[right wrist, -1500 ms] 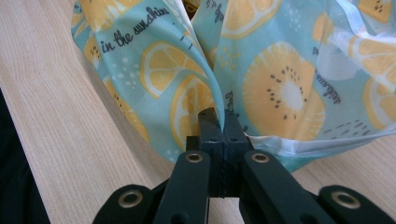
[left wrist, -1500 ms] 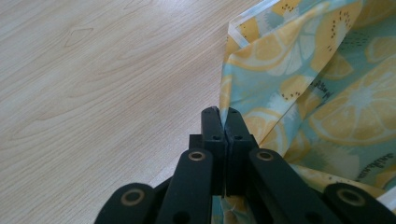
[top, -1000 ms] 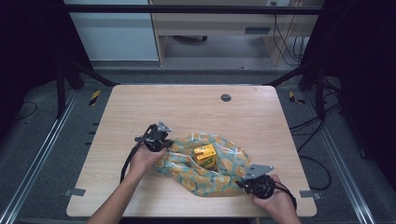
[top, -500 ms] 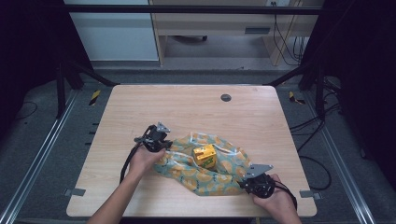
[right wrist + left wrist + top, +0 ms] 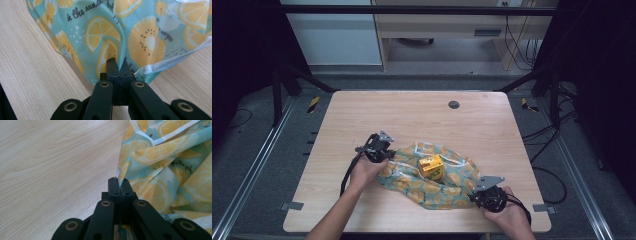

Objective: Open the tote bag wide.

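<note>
Near the table's [image 5: 362,115] front edge, a crumpled, lemon-printed cloth [image 5: 452,182] wraps a yellow box [image 5: 431,167]. Left gripper [image 5: 384,150] and right gripper [image 5: 476,194] jaws pinch its opposite edges; gripper views reveal printed script.

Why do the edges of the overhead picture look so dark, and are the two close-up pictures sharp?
High view: the table is evenly lit, the room around it falls into black. Left gripper view: the lemon-print cloth and wood grain are crisp, with no glare. Right gripper view: the print is sharp, and the cloth casts a soft shadow on the wood.
</note>
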A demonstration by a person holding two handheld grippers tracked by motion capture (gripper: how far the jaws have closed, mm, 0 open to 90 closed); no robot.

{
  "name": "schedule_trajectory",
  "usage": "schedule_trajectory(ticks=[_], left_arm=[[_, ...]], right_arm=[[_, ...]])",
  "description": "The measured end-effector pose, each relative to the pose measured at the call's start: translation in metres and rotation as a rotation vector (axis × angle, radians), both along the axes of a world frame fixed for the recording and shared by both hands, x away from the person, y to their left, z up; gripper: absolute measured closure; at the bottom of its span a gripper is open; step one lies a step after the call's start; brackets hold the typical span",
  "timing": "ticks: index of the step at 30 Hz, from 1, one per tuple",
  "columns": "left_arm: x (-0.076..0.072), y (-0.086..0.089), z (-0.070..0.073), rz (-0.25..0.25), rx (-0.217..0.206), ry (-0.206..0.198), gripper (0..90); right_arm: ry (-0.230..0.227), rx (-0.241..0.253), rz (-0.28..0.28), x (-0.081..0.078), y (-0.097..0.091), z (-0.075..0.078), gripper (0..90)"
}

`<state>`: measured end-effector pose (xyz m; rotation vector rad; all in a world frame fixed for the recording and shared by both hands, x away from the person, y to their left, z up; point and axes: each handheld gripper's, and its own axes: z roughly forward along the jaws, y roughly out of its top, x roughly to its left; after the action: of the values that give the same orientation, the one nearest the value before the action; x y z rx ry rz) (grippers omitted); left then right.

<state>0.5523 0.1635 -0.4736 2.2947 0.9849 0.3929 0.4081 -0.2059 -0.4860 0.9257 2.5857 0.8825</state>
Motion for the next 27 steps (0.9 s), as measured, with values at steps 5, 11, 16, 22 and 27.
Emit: schedule_trajectory(ticks=[5, 11, 16, 22, 27], left_arm=[[0.000, 0.000, 0.000, 0.009, -0.001, -0.011, 90.0], [0.002, 0.002, -0.001, 0.019, 0.012, -0.007, 90.0], [0.001, 0.003, 0.000, 0.003, -0.005, 0.007, 89.9], [-0.004, 0.007, 0.011, -0.002, -0.062, -0.022, 71.6], [-0.012, 0.005, 0.026, -0.019, -0.094, -0.072, 56.4]], right_arm=[[0.002, -0.002, -0.001, -0.001, -0.001, 0.001, 90.0], [-0.002, 0.001, -0.009, -0.002, -0.002, 0.002, 90.0], [-0.012, 0.018, -0.013, -0.002, -0.004, 0.002, 90.0], [-0.035, 0.073, -0.027, -0.003, -0.007, 0.004, 68.1], [-0.067, 0.101, -0.040, -0.006, -0.010, 0.012, 40.1]])
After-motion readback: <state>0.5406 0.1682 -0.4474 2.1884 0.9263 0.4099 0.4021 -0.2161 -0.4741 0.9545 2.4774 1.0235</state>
